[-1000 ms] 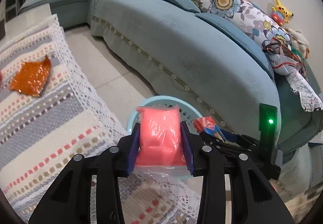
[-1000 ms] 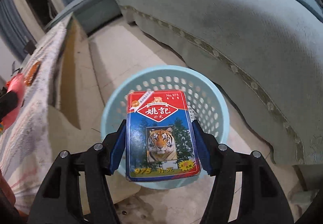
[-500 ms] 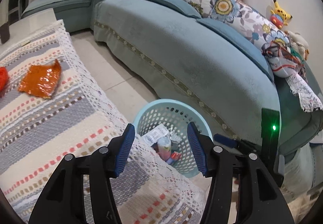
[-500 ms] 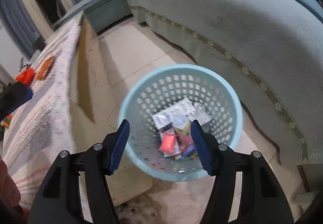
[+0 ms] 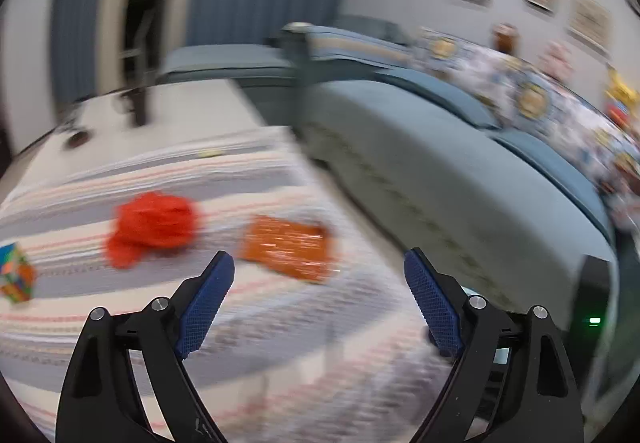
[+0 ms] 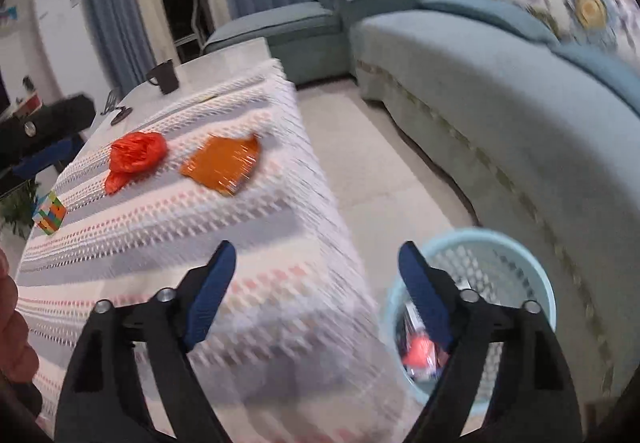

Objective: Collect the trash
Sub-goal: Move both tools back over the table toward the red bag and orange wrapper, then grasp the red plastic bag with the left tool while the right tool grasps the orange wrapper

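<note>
both tongs are spreading apart with nothing between their pads: the left tongs and right tongs hang over the striped counter. a crumpled red bag and an orange wrapper lie side by side on it (a colour cube sits nearer its edge). the blue basket stands on the floor beside the counter, holding trash.

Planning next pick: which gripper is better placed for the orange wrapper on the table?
Left, marginally: the orange wrapper lies just ahead of the empty, opening left gripper; from the right gripper it's farther off.
</note>
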A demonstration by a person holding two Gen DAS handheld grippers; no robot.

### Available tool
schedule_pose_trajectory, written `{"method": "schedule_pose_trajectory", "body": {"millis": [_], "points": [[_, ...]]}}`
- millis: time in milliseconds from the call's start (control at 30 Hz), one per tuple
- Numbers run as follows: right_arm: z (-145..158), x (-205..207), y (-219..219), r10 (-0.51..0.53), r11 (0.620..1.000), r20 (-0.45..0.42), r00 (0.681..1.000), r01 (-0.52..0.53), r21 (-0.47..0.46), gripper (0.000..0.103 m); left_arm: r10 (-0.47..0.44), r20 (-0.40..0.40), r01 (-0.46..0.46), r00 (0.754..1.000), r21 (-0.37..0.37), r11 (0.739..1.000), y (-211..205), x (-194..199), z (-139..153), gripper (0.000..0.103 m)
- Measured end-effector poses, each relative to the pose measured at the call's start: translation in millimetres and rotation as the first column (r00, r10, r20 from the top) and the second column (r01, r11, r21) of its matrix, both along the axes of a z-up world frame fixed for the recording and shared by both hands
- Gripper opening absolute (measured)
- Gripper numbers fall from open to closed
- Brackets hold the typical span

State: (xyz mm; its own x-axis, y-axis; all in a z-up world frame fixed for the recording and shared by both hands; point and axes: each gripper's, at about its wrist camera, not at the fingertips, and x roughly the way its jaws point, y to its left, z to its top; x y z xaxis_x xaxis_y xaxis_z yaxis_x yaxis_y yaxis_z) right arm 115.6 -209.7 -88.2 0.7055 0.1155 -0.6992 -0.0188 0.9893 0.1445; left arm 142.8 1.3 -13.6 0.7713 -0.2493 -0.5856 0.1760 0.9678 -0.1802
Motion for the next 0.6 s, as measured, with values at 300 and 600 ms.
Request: {"method": "schedule_pose_trajectory", "body": {"millis": [300, 600], "points": [[-16.7, 100.2, 79.0, 0.038, 0.996, -0.078, 0.996, -0.045, -0.083, 0.081, 0.242, -0.120, -0.251, 0.963, -0.063, 0.966, 129.6, 68.1, -45.2, 0.085], [-40.8, 140.1, 97.3, 0.013, 0.993, -0.121, 0.993, -0.027, -0.114, 0.085, 0.257, -0.162, -0.271, 0.953, -0.071, 0.960, 136.5, 115.2, -74.3, 0.091]]}}
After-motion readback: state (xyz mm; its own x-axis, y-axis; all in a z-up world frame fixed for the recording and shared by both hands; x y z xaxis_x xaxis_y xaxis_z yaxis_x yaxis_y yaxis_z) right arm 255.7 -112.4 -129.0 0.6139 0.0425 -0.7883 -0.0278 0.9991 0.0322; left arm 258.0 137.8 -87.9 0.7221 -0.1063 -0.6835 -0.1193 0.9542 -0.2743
